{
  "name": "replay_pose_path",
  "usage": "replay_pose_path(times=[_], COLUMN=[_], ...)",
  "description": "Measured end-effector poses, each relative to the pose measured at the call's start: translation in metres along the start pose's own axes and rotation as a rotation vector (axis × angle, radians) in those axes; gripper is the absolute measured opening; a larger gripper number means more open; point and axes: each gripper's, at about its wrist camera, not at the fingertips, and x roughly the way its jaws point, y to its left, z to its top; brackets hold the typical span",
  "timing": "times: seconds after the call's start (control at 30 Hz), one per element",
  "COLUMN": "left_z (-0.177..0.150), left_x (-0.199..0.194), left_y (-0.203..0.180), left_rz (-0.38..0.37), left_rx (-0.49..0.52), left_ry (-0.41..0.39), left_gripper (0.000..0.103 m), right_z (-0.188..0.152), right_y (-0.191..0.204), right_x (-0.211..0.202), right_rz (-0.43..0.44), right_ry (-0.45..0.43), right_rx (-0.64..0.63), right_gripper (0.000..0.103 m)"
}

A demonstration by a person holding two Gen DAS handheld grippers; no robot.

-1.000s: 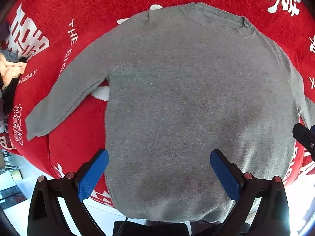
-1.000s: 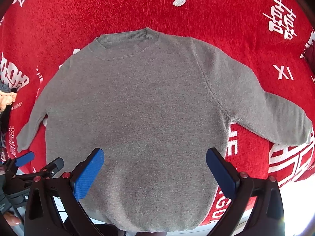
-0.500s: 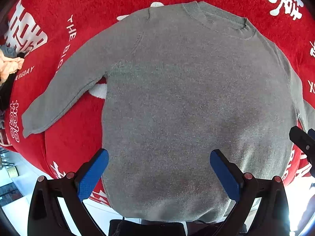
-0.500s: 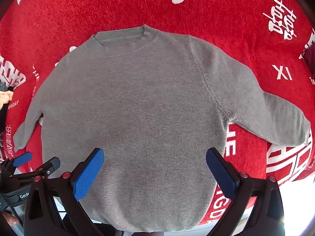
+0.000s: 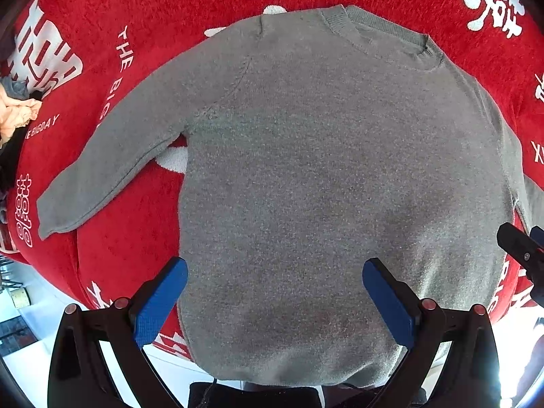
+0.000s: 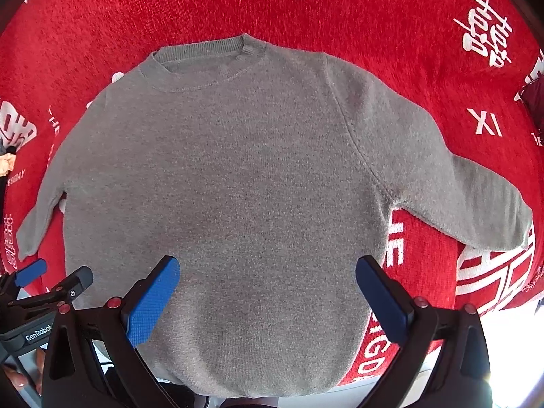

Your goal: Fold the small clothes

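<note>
A small grey knit sweater [image 5: 333, 170] lies flat, front up, on a red cloth with white lettering [image 5: 136, 10]. Its collar points away and its hem hangs near the front edge. Both sleeves are spread out: one to the left [image 5: 112, 156], one to the right [image 6: 459, 190]. The sweater also fills the right wrist view [image 6: 231, 183]. My left gripper [image 5: 275, 299] is open and empty above the lower body of the sweater. My right gripper [image 6: 268, 295] is open and empty above the hem area. Each gripper shows at the edge of the other's view.
A pile of other clothes [image 5: 13, 112] lies at the far left of the red cloth. The cloth's front edge [image 5: 102, 306] drops off just below the sweater's hem, with a pale floor beneath. A dark red item [image 6: 535, 98] sits at the far right.
Both views have drifted a little towards the sweater, so it looks slightly larger. The sweater lies as before and both grippers stay open.
</note>
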Motion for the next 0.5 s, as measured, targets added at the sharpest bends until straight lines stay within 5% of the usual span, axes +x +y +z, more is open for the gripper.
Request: replay_pose_path(times=[0.5], left_z=[-0.0036], left_x=[-0.0038], left_y=[0.0015], left_rz=[-0.014], left_rx=[0.001], left_ry=[-0.012], left_gripper=[0.103], right_z=[-0.0017], right_y=[0.0054], right_x=[0.0006], right_rz=[-0.001], right_ry=[0.004], right_rx=[-0.004], right_gripper=[0.103])
